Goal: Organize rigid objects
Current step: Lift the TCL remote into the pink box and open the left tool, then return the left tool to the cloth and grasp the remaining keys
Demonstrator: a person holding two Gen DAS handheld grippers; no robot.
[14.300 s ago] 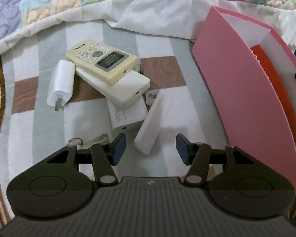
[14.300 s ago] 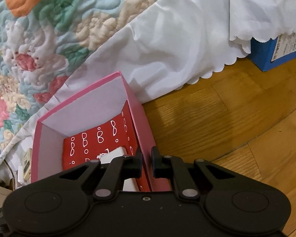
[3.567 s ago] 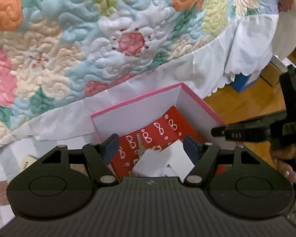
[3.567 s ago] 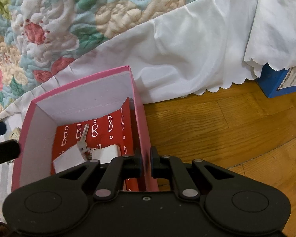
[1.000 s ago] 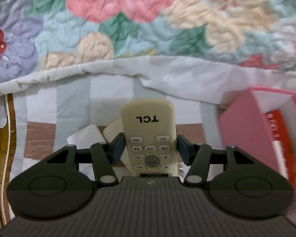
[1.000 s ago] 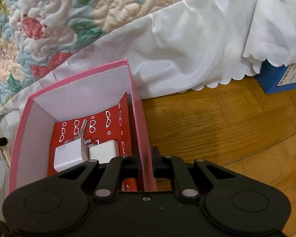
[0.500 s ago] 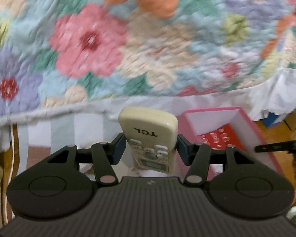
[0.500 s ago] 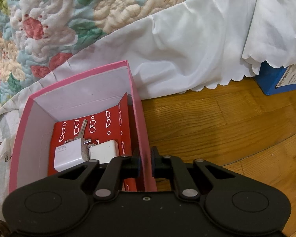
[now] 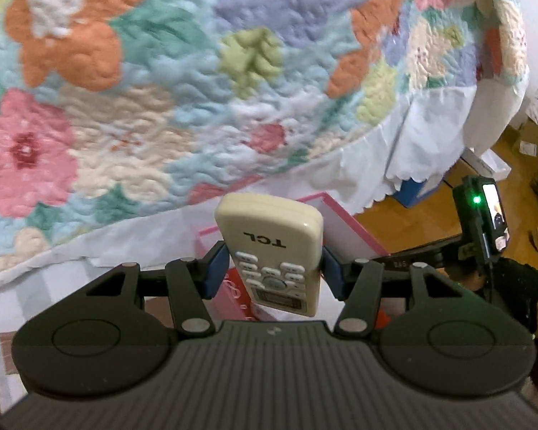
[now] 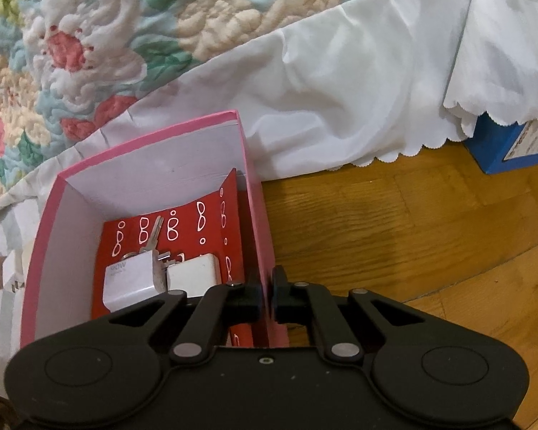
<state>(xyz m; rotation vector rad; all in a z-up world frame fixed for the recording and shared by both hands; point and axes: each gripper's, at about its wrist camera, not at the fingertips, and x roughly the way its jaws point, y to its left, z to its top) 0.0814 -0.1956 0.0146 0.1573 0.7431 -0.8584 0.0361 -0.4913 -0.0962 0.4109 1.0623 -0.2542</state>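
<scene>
In the left wrist view, a floral quilt [image 9: 161, 71] is filling the upper background, with a white sheet [image 9: 426, 136] hanging below its edge. The left gripper [image 9: 274, 274] is gripping a cream TCL remote control [image 9: 274, 251] between its blue-padded fingers [image 9: 215, 268], jaws clamped on the remote's sides. The remote is being held in the air, tilted, in front of the pink box [image 9: 344, 229]. Further right, part of the right gripper [image 9: 484, 222] is showing a green light, over the wooden floor [image 9: 448, 211].

In the right wrist view, the pink box [image 10: 258, 222] is sitting at the left, against the sheet [image 10: 340, 89]. Inside, on a red patterned lining [image 10: 183, 229], a white charger marked 90W [image 10: 129, 279] is lying just beside a second white charger [image 10: 193, 274], with a silver key [image 10: 153, 236] touching them. The right gripper [image 10: 267, 294] is pinching the box's right wall, jaws closed on it. To the right, the wooden floor [image 10: 394, 222] is stretching toward a blue box [image 10: 505, 147].
</scene>
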